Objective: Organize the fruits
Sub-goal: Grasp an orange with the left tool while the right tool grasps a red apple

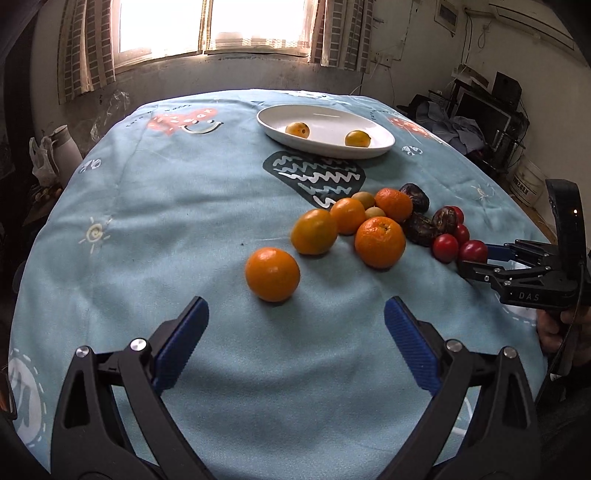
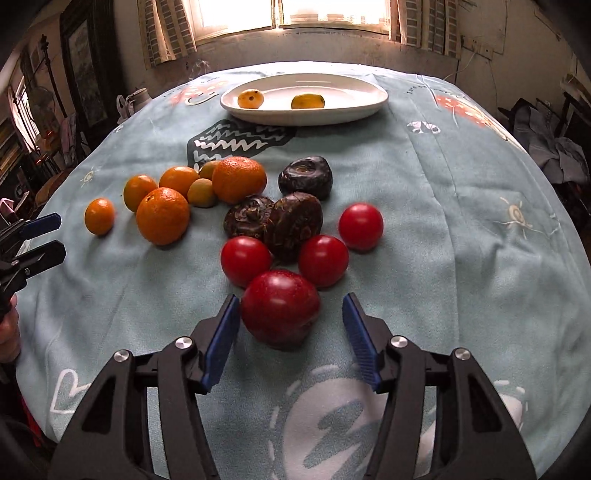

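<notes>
A white oval plate (image 1: 373, 150) (image 2: 369, 105) at the far side of the table holds two small yellow fruits (image 1: 297, 130) (image 2: 307, 101). Several oranges (image 1: 379, 242) (image 2: 163, 215), dark brown fruits (image 2: 292, 225) and red tomatoes (image 2: 323, 260) lie loose on the cloth. My left gripper (image 1: 295, 314) is open and empty, just short of the nearest orange (image 1: 272, 274). My right gripper (image 2: 291, 310) is open, its fingers either side of the nearest red tomato (image 2: 280, 308) without closing on it. The right gripper also shows in the left wrist view (image 1: 476, 258).
The table is covered by a light blue patterned cloth (image 1: 166, 206). A window with curtains (image 1: 214, 26) is behind it. A white kettle and bag (image 1: 55, 155) stand off the left edge, shelves with clutter (image 1: 491, 118) off the right.
</notes>
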Available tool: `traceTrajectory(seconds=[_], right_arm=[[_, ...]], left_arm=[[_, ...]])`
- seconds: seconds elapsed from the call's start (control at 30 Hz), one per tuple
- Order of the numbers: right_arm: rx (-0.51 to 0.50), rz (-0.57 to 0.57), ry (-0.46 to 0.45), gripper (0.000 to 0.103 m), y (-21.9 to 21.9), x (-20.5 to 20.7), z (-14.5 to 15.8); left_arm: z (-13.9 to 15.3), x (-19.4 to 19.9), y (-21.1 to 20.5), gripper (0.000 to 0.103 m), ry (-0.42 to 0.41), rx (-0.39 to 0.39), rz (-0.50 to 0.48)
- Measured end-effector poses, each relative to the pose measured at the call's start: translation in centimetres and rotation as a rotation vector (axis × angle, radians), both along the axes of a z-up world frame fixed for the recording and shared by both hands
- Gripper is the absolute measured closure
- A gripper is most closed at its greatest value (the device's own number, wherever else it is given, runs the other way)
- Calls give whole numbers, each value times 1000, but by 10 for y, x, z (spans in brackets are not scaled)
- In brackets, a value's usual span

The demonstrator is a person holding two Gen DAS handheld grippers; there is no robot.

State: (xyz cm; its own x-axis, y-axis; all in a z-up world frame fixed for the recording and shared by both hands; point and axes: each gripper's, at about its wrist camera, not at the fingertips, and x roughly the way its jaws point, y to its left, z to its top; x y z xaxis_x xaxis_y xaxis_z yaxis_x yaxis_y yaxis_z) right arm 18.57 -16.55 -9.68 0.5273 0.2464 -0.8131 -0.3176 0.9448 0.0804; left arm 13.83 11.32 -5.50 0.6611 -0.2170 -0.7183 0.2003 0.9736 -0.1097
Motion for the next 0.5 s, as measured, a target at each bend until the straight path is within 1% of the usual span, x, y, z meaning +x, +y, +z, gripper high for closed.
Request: traceTrajectory(seconds=[0.13,0.17,0.2,0.3,0.37,0.47,0.5], right_arm=[[7,9,-9,55,0,1,0],[11,13,-12,59,0,0,0],[15,18,-16,61,1,-2,0],[24,21,-29,62,0,-4,1],[54,34,-27,63,-2,-5,1],[79,41,-26,63,-4,-6,2],[86,43,-24,63,-5,-6,2]], left_arm=[[-4,11,0,7,11,11,-3],[-5,13,-1,7,13,15,-7],[-6,16,-2,8,16,23,-11],[-9,23,-4,15,32,28,-28],[-11,28,-4,25,43,28,-27],[-12,35,-2,32,53,22,-21],[-13,37,-2,33,56,25,-18]])
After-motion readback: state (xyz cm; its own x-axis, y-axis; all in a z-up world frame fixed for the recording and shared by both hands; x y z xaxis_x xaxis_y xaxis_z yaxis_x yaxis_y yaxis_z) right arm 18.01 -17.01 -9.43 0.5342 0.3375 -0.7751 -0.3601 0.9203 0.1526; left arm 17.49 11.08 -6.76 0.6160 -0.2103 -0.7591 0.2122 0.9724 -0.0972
